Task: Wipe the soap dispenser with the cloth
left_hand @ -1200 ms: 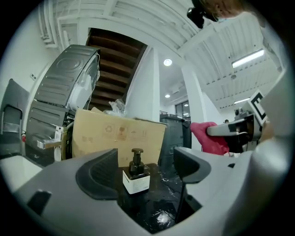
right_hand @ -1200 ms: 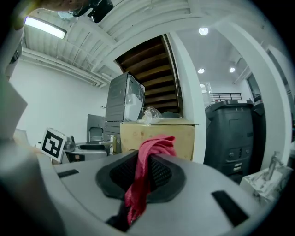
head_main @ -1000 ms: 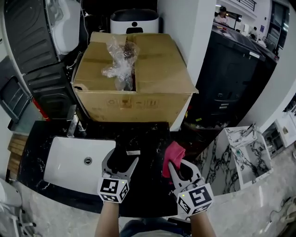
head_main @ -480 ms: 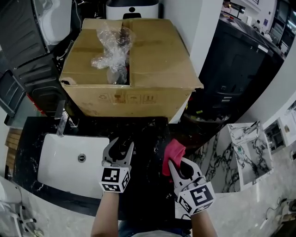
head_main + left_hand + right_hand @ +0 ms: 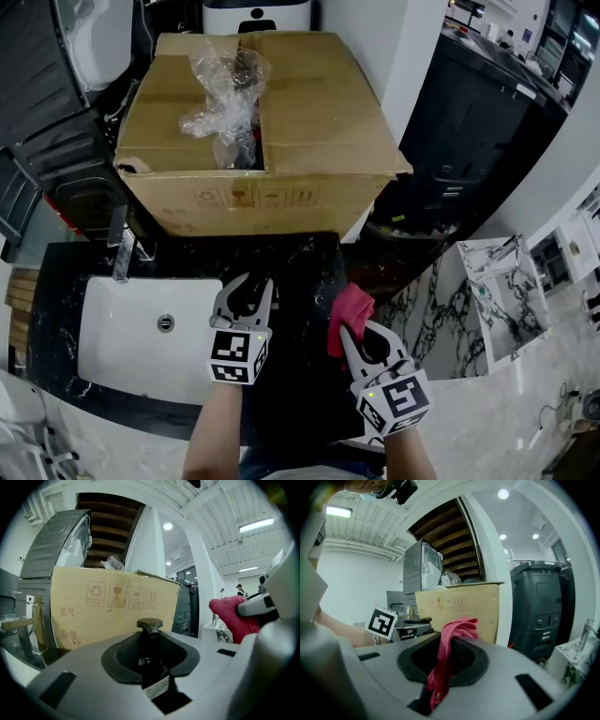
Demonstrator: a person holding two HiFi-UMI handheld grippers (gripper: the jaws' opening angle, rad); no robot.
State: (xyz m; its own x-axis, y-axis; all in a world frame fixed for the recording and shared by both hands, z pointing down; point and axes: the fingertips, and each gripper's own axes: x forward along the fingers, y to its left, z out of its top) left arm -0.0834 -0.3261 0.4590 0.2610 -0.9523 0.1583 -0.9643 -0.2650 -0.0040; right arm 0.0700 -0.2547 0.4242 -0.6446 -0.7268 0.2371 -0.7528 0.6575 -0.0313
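1. Far across the counter, the cardboard box point(image 5: 253, 141) fills the back edge. Its near face stands like a wall just beyond your grippers, so you have little room to push away from yourself.
2. The black counter point(image 5: 305, 272) ends just right of your right gripper point(image 5: 345, 330), so keep strokes over the stone.
3. The white sink point(image 5: 131, 361) lies left of your left gripper point(image 5: 251, 281). That side is open, but the basin rim is close.
4. Your left gripper's jaws have just been closing and now stand narrow, with the pads against the sides of the soap dispenser point(image 5: 151, 653). It stands upright between them, pump head above the jaws, just near of the box. I judge this hold is meant to steady it for wiping.
5. Your right gripper is clamped on the red cloth point(image 5: 351, 311), with a loose fold bunched past its tips. Led that way, fabric rather than metal should meet the bottle first.
6. The cloth sits near the dispenser's right side, not touching it. The gap between your grippers is your clearest lane in.
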